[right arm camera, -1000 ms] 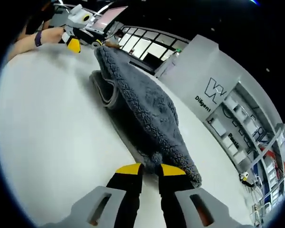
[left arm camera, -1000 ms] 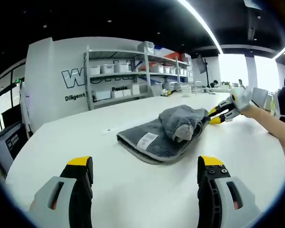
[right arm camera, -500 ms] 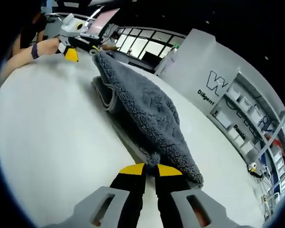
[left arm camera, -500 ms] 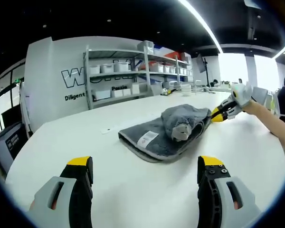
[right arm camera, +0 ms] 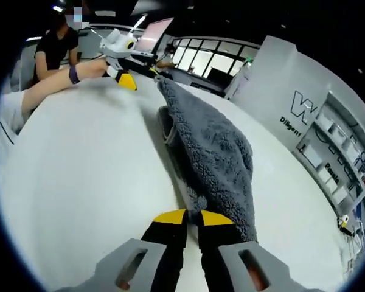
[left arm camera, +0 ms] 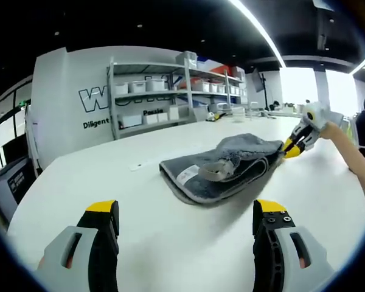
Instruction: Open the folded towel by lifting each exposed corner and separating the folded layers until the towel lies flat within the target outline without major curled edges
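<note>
Two grippers shared the work: nearest in the right gripper view, the right gripper (right arm camera: 193, 217) had its yellow-tipped jaws pressed together on a corner of the grey towel (right arm camera: 216, 149), pinching it, apparently to peel the top layer off the fold beneath. Beyond it the towel stretched away over the white table (right arm camera: 79, 164), its upper layer raised while the folded layers under it rested on the tabletop. At the far end the left gripper (right arm camera: 126, 78) waited, its jaws spread wide and holding nothing in the left gripper view, probably ready for the next corner. No target outline could be made out. Farther off stood shelving (left arm camera: 152, 97) with bins against a lettered wall; nothing lay near the towel to obstruct it.
</note>
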The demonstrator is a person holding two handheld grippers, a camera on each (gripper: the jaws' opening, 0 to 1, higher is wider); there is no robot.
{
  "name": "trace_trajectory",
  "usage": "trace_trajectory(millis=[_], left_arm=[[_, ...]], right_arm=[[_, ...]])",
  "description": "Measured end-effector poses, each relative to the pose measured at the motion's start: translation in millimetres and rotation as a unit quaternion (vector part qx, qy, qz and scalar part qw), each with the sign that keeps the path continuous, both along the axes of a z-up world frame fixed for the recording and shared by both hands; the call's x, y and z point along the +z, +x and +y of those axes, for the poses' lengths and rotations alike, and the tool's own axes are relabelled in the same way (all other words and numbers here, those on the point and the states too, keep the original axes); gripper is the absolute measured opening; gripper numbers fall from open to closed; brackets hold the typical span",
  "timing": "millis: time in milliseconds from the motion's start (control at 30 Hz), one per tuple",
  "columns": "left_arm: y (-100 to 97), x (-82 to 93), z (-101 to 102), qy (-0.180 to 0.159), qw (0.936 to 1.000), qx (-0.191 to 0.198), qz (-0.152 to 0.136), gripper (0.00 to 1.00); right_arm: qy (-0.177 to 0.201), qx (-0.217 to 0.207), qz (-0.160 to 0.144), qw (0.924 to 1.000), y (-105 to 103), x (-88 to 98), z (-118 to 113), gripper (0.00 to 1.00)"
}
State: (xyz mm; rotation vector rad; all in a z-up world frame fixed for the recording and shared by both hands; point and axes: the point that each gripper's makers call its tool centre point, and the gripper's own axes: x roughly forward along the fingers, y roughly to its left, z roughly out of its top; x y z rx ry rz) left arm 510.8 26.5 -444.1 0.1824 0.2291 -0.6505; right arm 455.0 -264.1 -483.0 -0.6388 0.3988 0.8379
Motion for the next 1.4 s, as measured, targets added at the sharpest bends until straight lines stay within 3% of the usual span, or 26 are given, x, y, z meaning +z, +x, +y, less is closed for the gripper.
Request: trace_trajectory(millis=[267, 700, 900, 1100, 1233, 1400], left_arm=[[-0.5, 0.1, -1, 0.001, 1.0, 0.0, 0.0, 0.9], [0.0, 0.5, -1, 0.0, 1.0, -0.001, -0.001, 0.9], [0.4, 0.1, -1, 0.001, 1.0, -0.001, -0.001, 0.9], [1.2, -0.3, -1, 0.001, 1.0, -0.002, 0.0, 0.9], [1.5, 0.1, -1, -0.003, 1.0, -0.004, 0.002, 0.9], [1.9, 1.4, -1, -0.008, 1.0, -0.006, 0.001, 0.9]], right_arm=[[0.005, 0.021, 0.036, 0.9991, -14, -7.0, 5, 0.03], [0.036, 0.035, 0.014, 0.9987, -15, 7.3, 1, 0.08], [0.108, 0.063, -0.029, 0.9918, -19, 40.8, 15, 0.17], [0.155, 0.065, -0.083, 0.9822, -15, 73.4, 22, 0.34], [0.16, 0.038, -0.088, 0.9824, -6, 75.8, 15, 0.4], [0.13, 0.001, -0.081, 0.9882, 7, 65.2, 5, 0.56]])
